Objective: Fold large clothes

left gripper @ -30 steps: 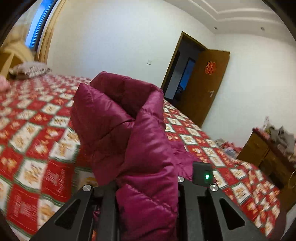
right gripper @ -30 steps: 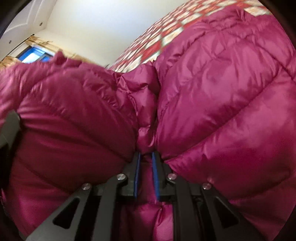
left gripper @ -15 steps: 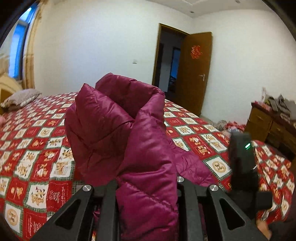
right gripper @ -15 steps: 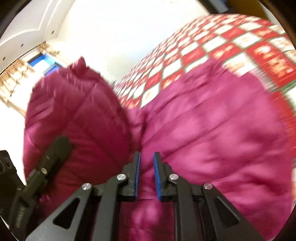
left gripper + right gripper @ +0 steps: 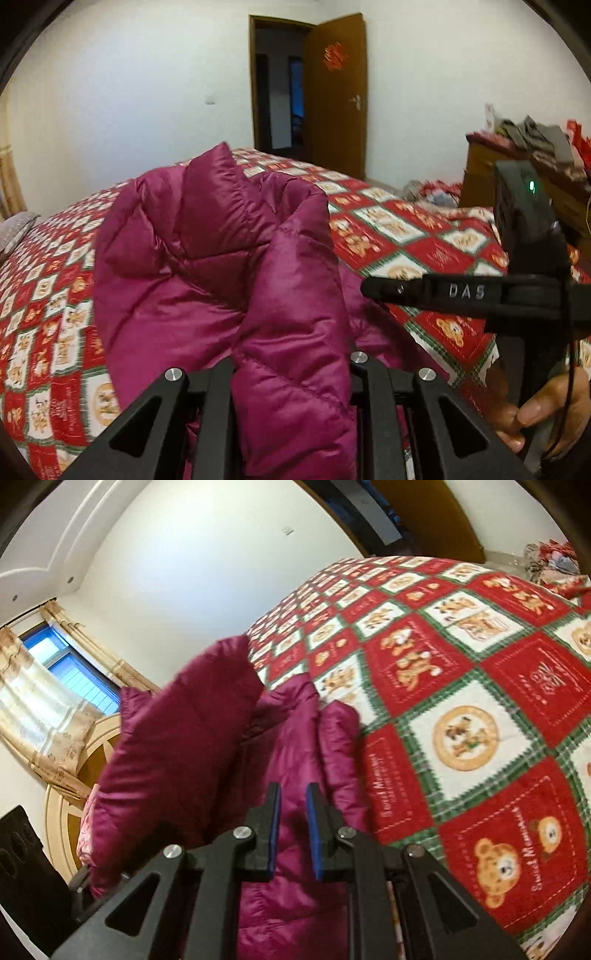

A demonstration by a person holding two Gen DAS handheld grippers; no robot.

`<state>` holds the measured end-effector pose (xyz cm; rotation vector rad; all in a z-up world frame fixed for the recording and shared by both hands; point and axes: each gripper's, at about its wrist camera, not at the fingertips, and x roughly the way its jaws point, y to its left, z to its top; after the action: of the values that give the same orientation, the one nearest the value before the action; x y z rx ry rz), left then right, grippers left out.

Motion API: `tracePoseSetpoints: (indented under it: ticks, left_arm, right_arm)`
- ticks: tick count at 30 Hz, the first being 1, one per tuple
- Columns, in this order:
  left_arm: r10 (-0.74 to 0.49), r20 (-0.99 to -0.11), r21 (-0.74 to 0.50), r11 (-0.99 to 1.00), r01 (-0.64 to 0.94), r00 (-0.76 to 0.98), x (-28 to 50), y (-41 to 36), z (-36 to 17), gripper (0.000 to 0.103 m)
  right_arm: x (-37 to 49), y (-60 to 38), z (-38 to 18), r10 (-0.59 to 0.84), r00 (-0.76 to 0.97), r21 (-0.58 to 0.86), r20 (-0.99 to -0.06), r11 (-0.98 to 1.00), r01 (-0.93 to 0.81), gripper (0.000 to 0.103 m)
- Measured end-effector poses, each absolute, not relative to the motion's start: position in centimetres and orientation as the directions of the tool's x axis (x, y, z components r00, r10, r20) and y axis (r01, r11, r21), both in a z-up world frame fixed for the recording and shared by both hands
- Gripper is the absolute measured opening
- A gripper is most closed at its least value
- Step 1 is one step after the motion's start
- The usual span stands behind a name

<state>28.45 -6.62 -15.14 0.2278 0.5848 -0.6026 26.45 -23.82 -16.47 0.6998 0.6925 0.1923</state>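
A magenta quilted puffer jacket [image 5: 207, 258] lies bunched on a bed. My left gripper [image 5: 291, 373] is shut on a thick fold of the jacket, which fills the gap between its fingers and hides the tips. My right gripper [image 5: 291, 812], with blue pads, is shut on another fold of the jacket [image 5: 177, 760] and holds it above the quilt. The right gripper also shows in the left wrist view [image 5: 436, 291], to the right of the jacket, held by a hand.
The bed has a red, white and green bear-patterned quilt [image 5: 461, 709]. A wooden dresser [image 5: 517, 173] with piled clothes stands at the right. An open brown door [image 5: 332, 92] is behind. A window with curtains [image 5: 44, 686] and a headboard are at the left.
Both grippers have swung with the jacket still held. The jacket has dropped lower and more of the quilt shows. The right gripper has come further into the left wrist view.
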Motion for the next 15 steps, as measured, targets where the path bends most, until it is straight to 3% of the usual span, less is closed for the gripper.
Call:
tracePoseSetpoints:
  ticks: [11, 14, 15]
  left_arm:
    - [-0.437, -0.658, 0.075, 0.772, 0.631, 0.613, 28.9, -10.5, -18.5, 0.019]
    - [-0.418, -0.659, 0.118, 0.764, 0.634, 0.626, 28.5, -11.6, -19.3, 0.019]
    - [-0.419, -0.659, 0.115, 0.764, 0.634, 0.624, 28.6, -11.6, -19.4, 0.019]
  right_arm:
    - [26.0, -26.5, -17.2, 0.336, 0.761, 0.618, -0.555, 0.779, 0.106, 0.021]
    - [26.0, -27.4, -16.0, 0.336, 0.774, 0.614, -0.537, 0.785, 0.086, 0.027]
    - [26.1, -27.6, -15.6, 0.336, 0.778, 0.612, -0.531, 0.787, 0.077, 0.038]
